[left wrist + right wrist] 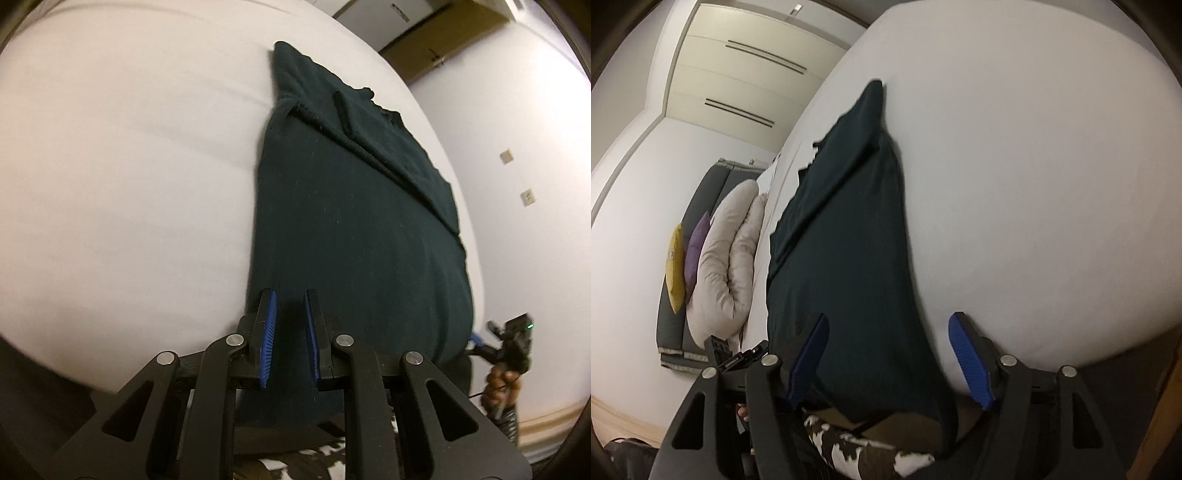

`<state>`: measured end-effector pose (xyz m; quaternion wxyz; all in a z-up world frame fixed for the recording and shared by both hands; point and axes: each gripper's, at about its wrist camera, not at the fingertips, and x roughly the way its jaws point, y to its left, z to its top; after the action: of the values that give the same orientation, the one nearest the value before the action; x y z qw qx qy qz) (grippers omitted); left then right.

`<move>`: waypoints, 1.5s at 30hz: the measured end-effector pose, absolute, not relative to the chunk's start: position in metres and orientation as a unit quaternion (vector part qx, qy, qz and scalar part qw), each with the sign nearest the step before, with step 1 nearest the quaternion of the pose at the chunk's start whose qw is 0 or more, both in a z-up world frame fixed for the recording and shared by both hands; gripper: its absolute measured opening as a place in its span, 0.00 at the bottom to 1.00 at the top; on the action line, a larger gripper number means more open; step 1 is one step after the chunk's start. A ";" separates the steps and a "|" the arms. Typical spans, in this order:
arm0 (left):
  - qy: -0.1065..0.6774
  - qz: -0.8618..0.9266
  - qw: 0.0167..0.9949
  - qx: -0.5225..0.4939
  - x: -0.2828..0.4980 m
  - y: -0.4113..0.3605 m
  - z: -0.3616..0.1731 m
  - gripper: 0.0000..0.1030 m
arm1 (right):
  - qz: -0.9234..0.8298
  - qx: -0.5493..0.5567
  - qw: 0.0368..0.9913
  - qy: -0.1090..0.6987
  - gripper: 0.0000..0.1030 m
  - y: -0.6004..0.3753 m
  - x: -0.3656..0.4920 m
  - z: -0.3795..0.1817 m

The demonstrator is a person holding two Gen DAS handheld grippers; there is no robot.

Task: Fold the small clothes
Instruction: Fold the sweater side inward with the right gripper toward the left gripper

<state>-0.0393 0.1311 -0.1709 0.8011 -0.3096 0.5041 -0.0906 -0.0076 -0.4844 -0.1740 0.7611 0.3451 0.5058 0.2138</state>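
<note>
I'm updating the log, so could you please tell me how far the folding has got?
Done: the dark garment lies lengthwise on the white bed, one side folded in. In hand: left gripper nearly shut on its hanging end; right gripper straddles it, jaws open. Left: folding the length over.

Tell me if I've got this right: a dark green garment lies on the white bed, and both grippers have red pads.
Not quite. The pads are blue, not red, as both wrist views show. The dark green garment does lie on the white bed.
</note>
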 end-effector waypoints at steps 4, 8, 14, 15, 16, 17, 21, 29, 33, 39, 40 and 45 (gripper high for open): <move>0.503 -0.093 0.795 -0.326 -0.052 0.134 -0.170 0.14 | 0.229 0.327 0.754 0.522 0.66 -0.475 -0.013 -0.176; 0.508 -0.100 0.789 -0.330 -0.054 0.133 -0.174 0.14 | 0.235 0.324 0.747 0.531 0.65 -0.470 -0.015 -0.181; 0.514 -0.115 0.781 -0.336 -0.058 0.136 -0.176 0.14 | 0.242 0.322 0.744 0.533 0.65 -0.467 -0.014 -0.182; 0.513 -0.118 0.779 -0.340 -0.061 0.139 -0.177 0.14 | 0.242 0.322 0.744 0.533 0.65 -0.465 -0.012 -0.181; 0.513 -0.121 0.777 -0.344 -0.062 0.140 -0.178 0.14 | 0.244 0.321 0.744 0.533 0.65 -0.465 -0.011 -0.182; 0.512 -0.123 0.775 -0.350 -0.062 0.141 -0.181 0.14 | 0.246 0.320 0.744 0.533 0.65 -0.464 -0.011 -0.182; 0.519 -0.127 0.773 -0.341 -0.061 0.140 -0.184 0.14 | 0.255 0.321 0.740 0.533 0.65 -0.462 -0.009 -0.184; 0.534 -0.146 0.768 -0.322 -0.060 0.137 -0.188 0.14 | 0.271 0.320 0.734 0.534 0.65 -0.460 -0.010 -0.184; 0.543 -0.155 0.777 -0.279 -0.061 0.129 -0.186 0.14 | 0.278 0.315 0.733 0.535 0.65 -0.458 -0.010 -0.184; 0.539 -0.163 0.807 -0.177 -0.065 0.110 -0.172 0.15 | 0.283 0.321 0.731 0.532 0.65 -0.460 -0.011 -0.184; 0.537 -0.165 0.810 -0.168 -0.066 0.109 -0.171 0.15 | 0.283 0.322 0.731 0.531 0.65 -0.461 -0.011 -0.184; 0.528 -0.153 0.817 -0.177 -0.075 0.127 -0.172 0.35 | 0.283 0.318 0.733 0.530 0.65 -0.460 -0.011 -0.182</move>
<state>-0.0753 0.1267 -0.1717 0.8166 -0.1770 0.5278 -0.1525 -0.0112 -0.4597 -0.1816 0.7331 0.3180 0.5303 0.2832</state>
